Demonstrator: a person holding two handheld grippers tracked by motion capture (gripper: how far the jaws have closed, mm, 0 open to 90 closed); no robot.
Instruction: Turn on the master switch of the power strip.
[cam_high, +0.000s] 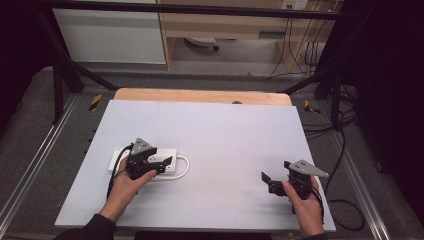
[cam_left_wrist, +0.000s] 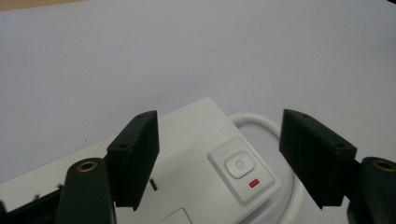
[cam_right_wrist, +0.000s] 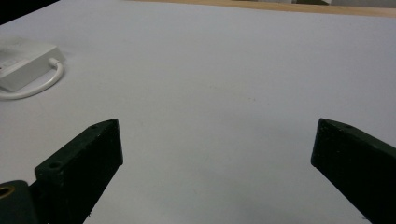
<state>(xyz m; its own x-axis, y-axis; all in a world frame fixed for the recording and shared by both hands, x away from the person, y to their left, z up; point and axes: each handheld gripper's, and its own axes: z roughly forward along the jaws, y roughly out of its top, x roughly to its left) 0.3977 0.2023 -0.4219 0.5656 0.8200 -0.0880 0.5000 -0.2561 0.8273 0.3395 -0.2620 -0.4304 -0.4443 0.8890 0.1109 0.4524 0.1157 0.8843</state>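
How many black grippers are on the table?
2. The left gripper is over the white power strip at the table's left; the right gripper hovers above bare tabletop at the right.

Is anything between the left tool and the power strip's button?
Nothing visible. The left tool is open, with its jaws on either side of the power strip's button. The white cable loops beyond that end. The right tool is open over bare table.
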